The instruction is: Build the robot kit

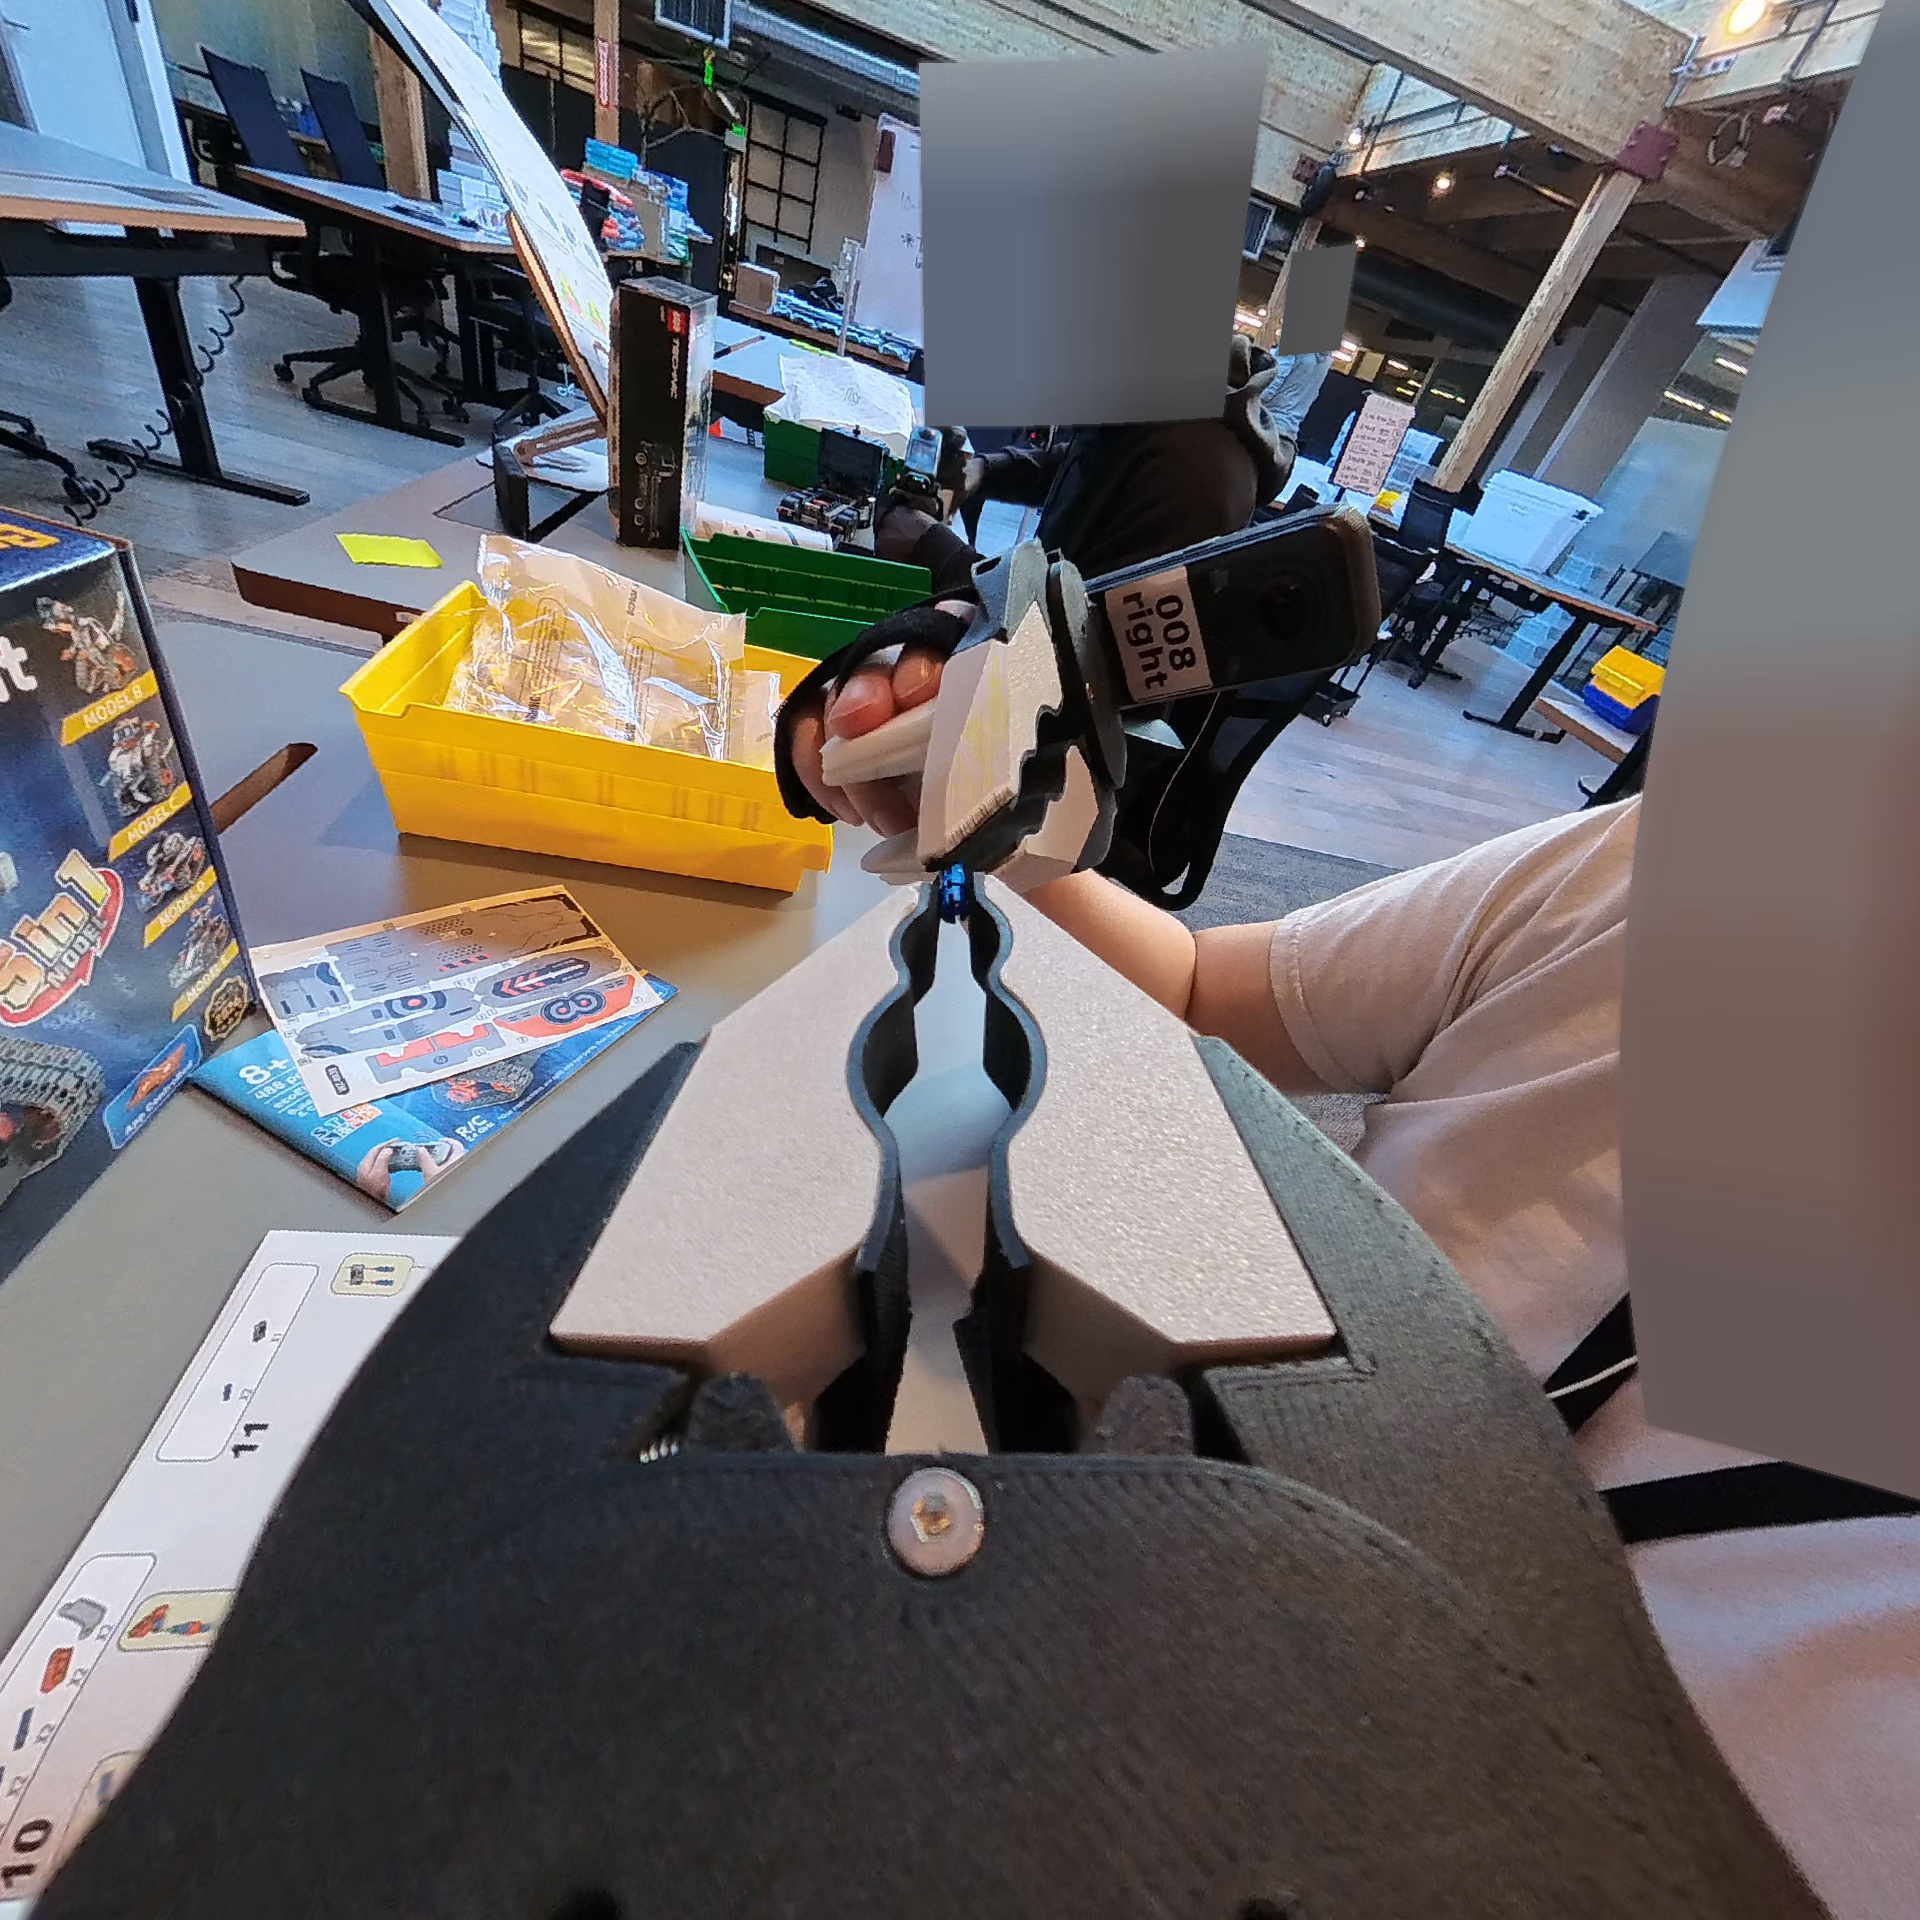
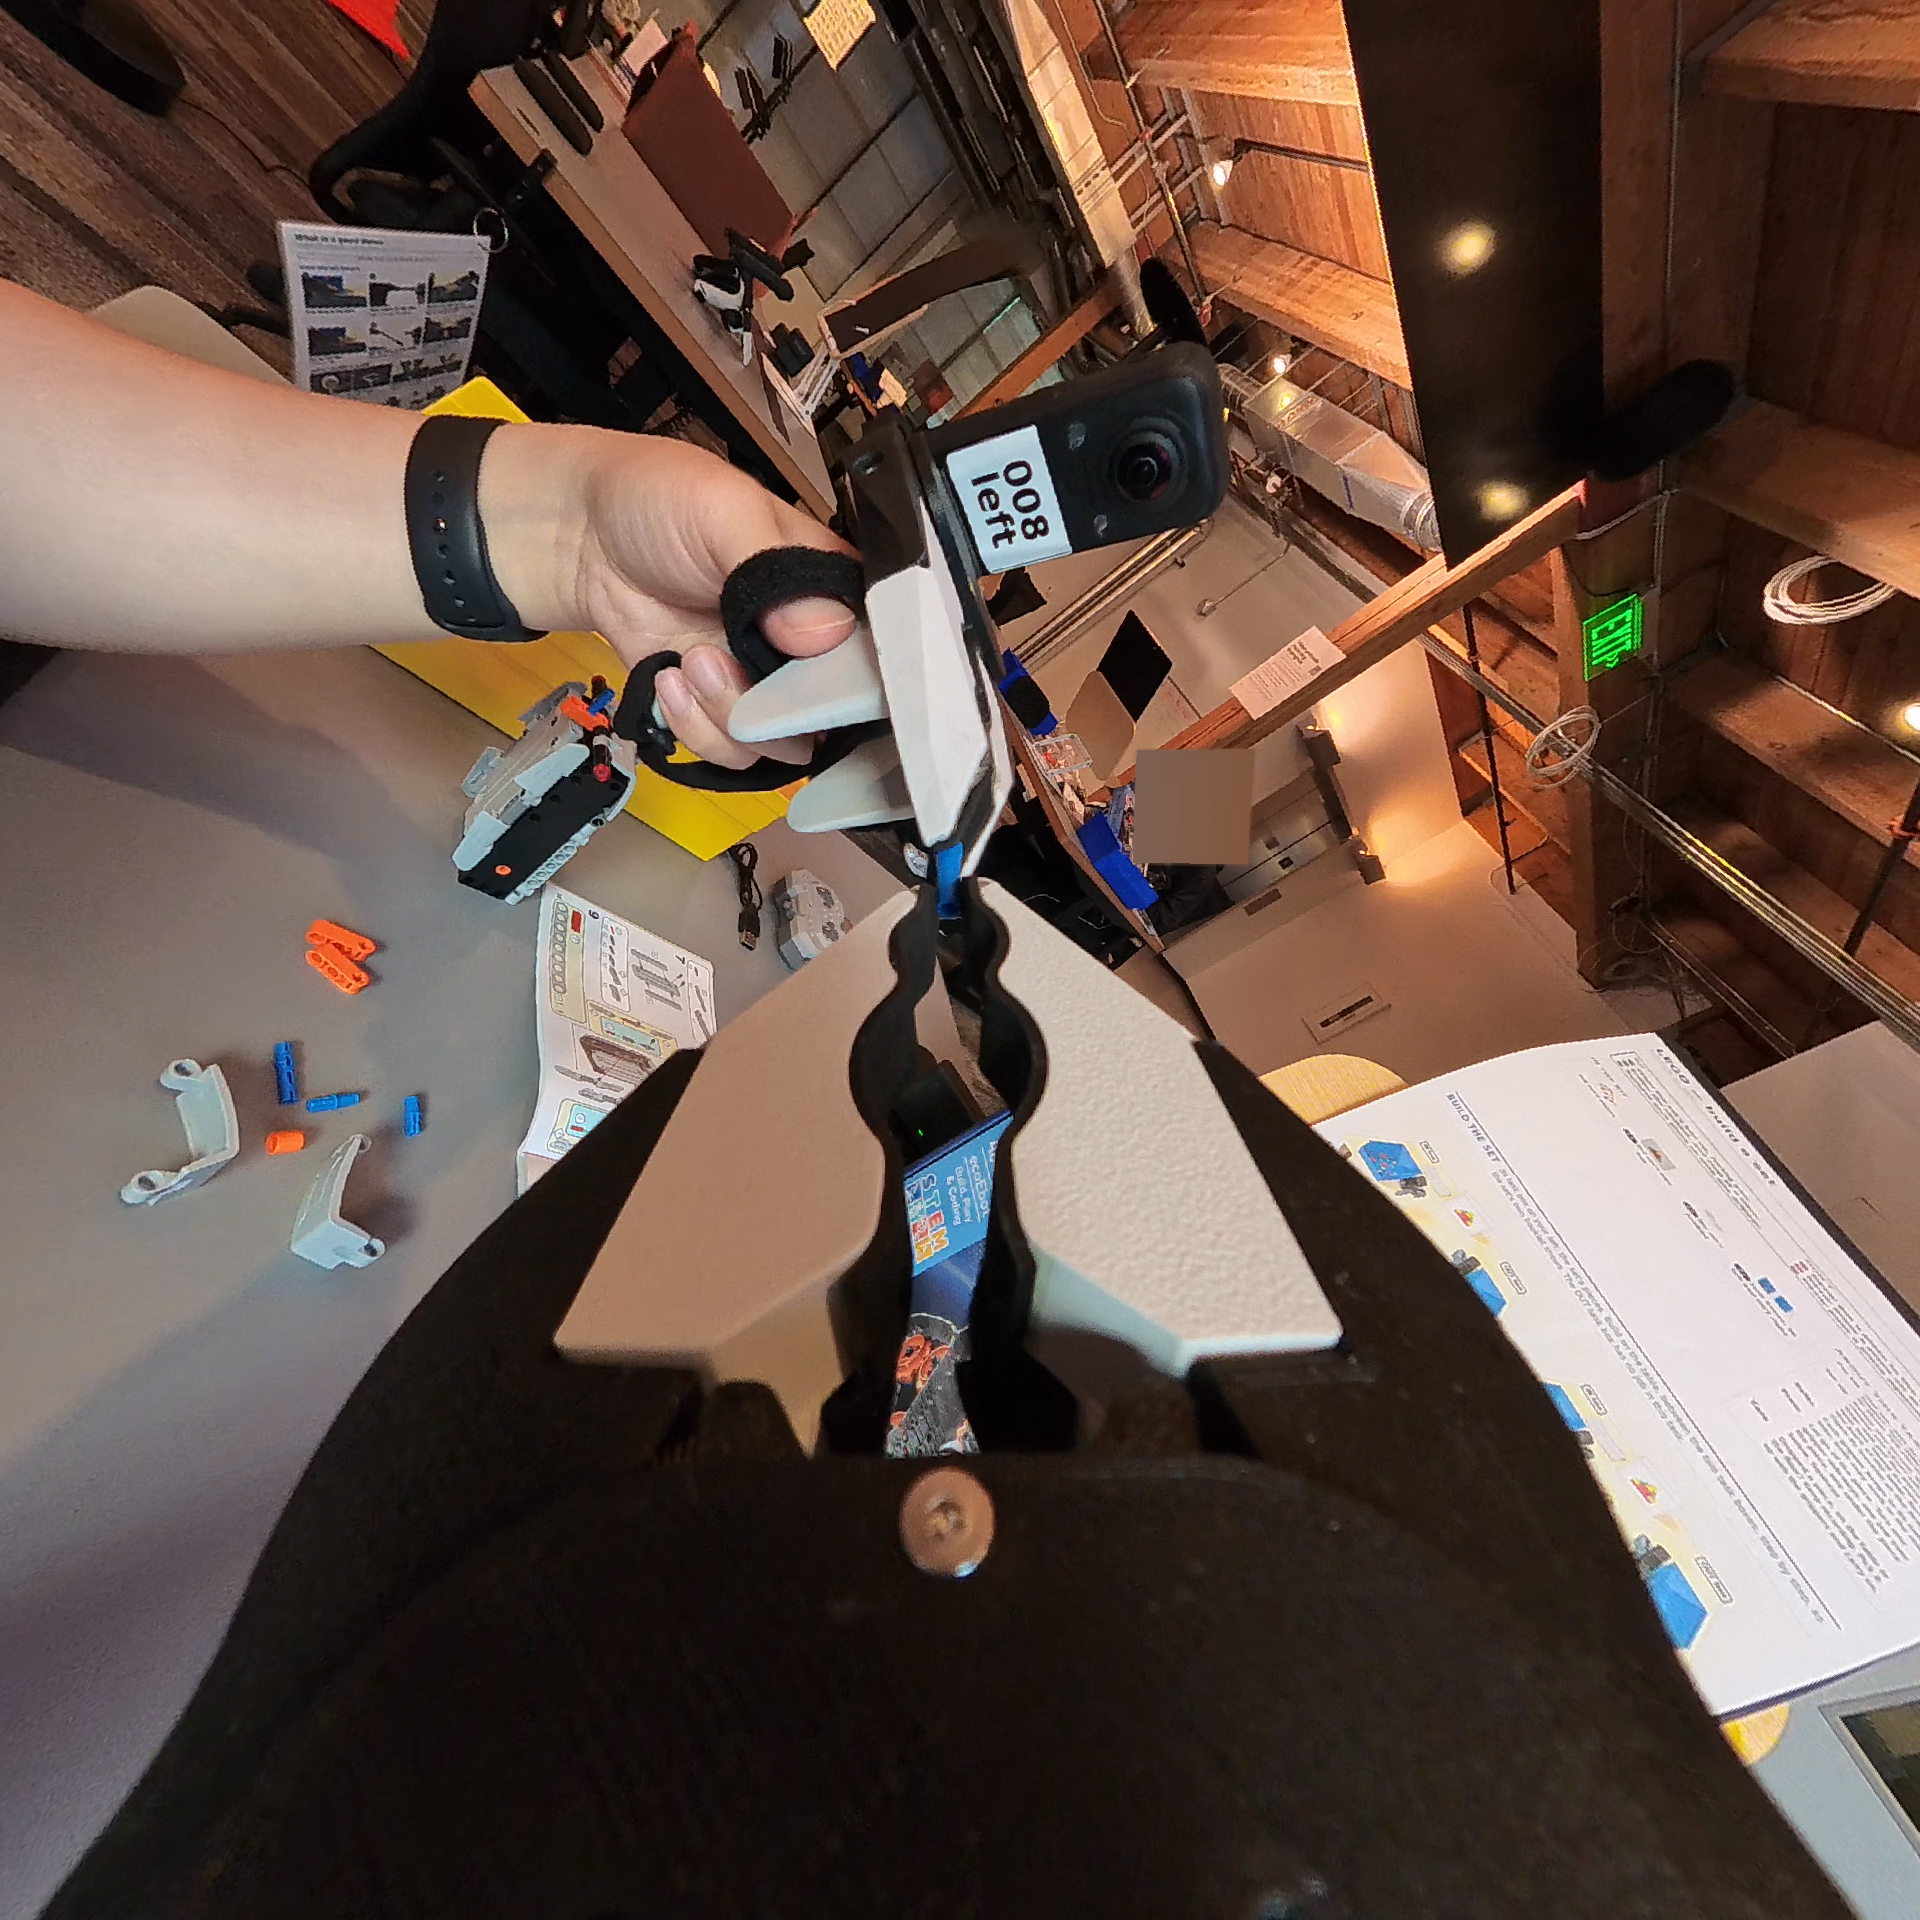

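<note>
My two grippers meet tip to tip above the grey table [image 1: 312, 831]. In the left wrist view my left gripper [image 1: 954, 906] is shut, its tips pinching a small blue pin [image 1: 954, 894]. The right gripper [image 1: 951, 857], held by a gloved hand, comes from above and grips the same pin's far end. In the right wrist view my right gripper [image 2: 945, 906] is shut on the blue pin [image 2: 948, 871], and the left gripper [image 2: 951, 844], held by a bare hand with a black wristband, meets it. Most of the pin is hidden between the tips.
A yellow bin [image 1: 582, 769] with plastic bags, a green bin [image 1: 800, 592], a toy box [image 1: 83, 831] and a sticker sheet [image 1: 447, 997] lie left. A part-built model [image 2: 540, 790], orange pieces [image 2: 338, 956], grey curved pieces [image 2: 187, 1132], blue pins [image 2: 286, 1070] and instruction pages [image 2: 1662, 1351] lie on the table. The tips of both grippers are at nearly the same place. Both grippers' tips are roughly 30 cm from the part-built model [image 2: 540, 790].
</note>
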Demonstrator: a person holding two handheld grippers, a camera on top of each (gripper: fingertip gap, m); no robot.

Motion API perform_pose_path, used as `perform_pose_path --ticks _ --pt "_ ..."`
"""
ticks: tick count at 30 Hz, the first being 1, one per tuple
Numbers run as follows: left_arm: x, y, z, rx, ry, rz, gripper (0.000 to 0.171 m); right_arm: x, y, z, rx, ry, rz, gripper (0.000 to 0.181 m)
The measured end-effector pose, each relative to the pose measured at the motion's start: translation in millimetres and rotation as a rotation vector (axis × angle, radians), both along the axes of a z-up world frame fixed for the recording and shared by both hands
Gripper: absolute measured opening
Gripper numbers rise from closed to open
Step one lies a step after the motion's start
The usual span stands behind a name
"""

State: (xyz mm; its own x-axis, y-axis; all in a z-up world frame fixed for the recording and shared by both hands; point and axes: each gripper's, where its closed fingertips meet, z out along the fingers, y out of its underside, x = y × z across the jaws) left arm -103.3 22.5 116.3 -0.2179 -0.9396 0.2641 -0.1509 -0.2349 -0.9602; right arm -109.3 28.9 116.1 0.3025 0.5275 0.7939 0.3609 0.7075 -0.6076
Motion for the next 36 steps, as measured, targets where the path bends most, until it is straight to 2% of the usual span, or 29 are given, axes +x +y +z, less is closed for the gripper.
perform_pose_path --ticks 6,11,13,16,19,23,25,28,36 --pt "-0.4 3.4 1.1 -0.036 0.000 0.009 0.003 -0.1 2.2 1.3 0.009 0.016 -0.010 0.003" --pt "-11.7 11.3 8.3 -0.036 -0.028 0.042 0.003 10.8 10.4 -6.8 -0.117 0.039 0.021 0.030" --pt "-20.3 14.6 13.6 -0.037 -0.045 0.057 0.003 15.1 15.4 -32.5 -0.269 -0.022 0.061 0.037" --pt "-34.9 19.0 20.7 -0.025 -0.059 0.088 0.003 19.5 11.6 -95.7 -0.554 -0.244 0.122 0.031" --pt "-51.7 21.3 31.1 -0.009 -0.096 0.116 0.003 28.1 24.3 -158.3 -0.692 -0.416 0.071 0.028" --pt "-63.3 25.6 36.2 0.003 -0.111 0.148 0.003 39.6 27.0 -221.0 -0.819 -0.398 0.132 0.023" --pt "-63.2 26.4 35.7 -0.005 -0.109 0.146 0.003 42.3 28.4 -235.8 -0.870 -0.358 0.147 0.022" --pt "-59.0 27.5 32.0 -0.009 -0.094 0.146 0.003 42.9 29.1 -254.0 -0.896 -0.411 0.142 0.021" --pt "-50.5 27.2 23.1 -0.009 -0.050 0.140 0.003 41.7 33.0 -275.4 -0.946 -0.473 0.134 0.013"
